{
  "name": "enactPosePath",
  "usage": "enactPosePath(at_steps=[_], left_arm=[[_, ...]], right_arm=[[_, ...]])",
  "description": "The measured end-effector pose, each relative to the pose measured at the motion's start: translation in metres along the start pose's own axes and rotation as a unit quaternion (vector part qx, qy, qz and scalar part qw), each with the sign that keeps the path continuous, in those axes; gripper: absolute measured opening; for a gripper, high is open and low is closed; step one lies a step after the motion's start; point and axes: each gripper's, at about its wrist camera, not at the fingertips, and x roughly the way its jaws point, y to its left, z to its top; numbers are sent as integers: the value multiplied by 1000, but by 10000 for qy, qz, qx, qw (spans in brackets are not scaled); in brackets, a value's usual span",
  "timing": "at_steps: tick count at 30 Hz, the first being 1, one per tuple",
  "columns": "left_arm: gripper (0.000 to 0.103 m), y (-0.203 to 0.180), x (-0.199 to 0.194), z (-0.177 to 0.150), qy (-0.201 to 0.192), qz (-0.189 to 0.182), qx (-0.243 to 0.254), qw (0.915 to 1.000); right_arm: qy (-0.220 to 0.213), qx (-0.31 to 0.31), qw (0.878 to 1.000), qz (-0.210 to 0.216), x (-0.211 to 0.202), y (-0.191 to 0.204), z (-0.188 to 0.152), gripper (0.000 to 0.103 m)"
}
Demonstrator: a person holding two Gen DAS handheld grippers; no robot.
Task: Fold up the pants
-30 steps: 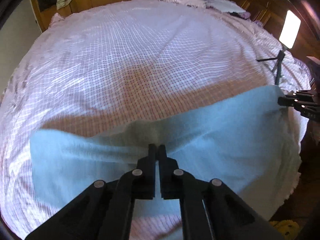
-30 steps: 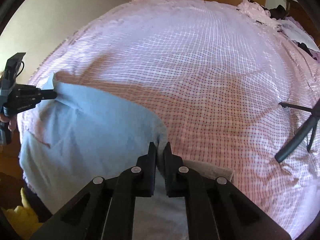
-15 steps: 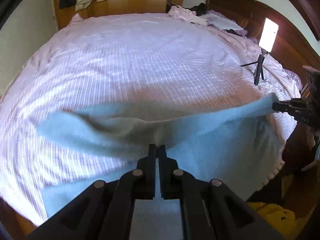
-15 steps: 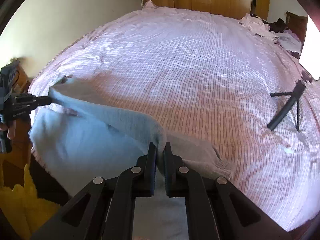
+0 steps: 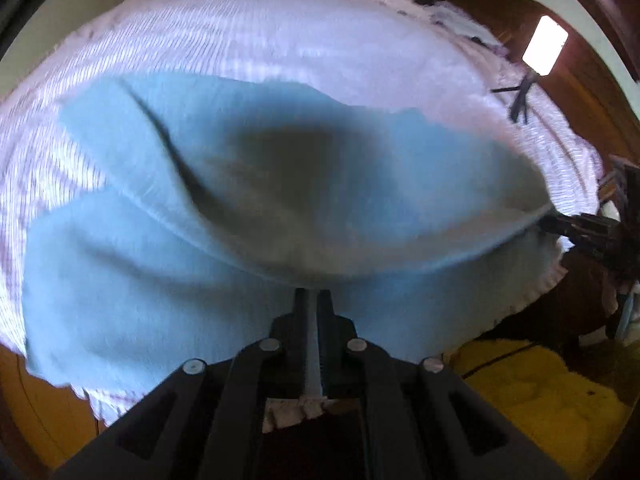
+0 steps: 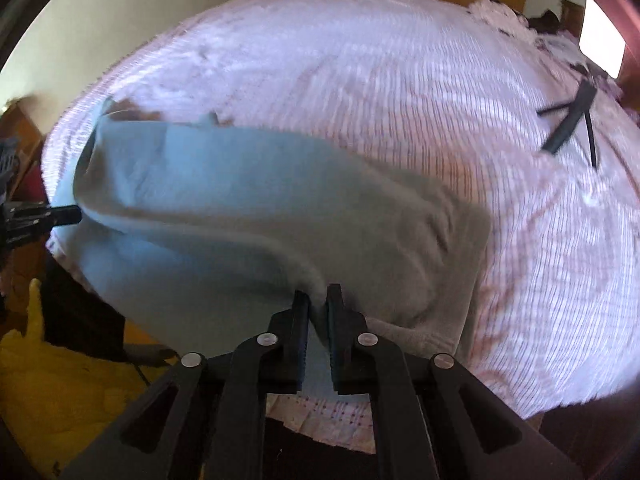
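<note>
Near edge lifted and carried over the bed

Left wrist: left gripper (image 5: 313, 300) pinches the light-blue pants (image 5: 160, 264), now billowing higher than a second ago. Right wrist: right gripper (image 6: 317, 308) clamps the same raised edge above the checked bedsheet (image 6: 360, 80); the fold is under way.

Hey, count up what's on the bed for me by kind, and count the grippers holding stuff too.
Light blue pants: 1
Grippers clamped on the pants: 2, left gripper and right gripper
Light on a tripod: 1
Heap of clothes at the far end: 1
Total: 5
</note>
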Motion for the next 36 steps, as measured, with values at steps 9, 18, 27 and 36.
enactPosePath(at_steps=[9, 18, 27, 36], left_arm=[[30, 28, -17, -12, -206, -47, -647, 9977], [33, 55, -29, 34, -796, 497, -1060, 9899], [33, 80, 3, 77, -769, 864, -1610, 9802], [3, 95, -10, 54, -1018, 354, -1779, 9781]], right_arm=[[42, 349, 9992, -173, 4, 2, -18, 17], [-226, 1179, 9928, -17, -31, -11, -29, 32], [-347, 2087, 9767, 370, -32, -34, -32, 35], [-245, 3187, 9444, 772, -22, -59, -41, 35]])
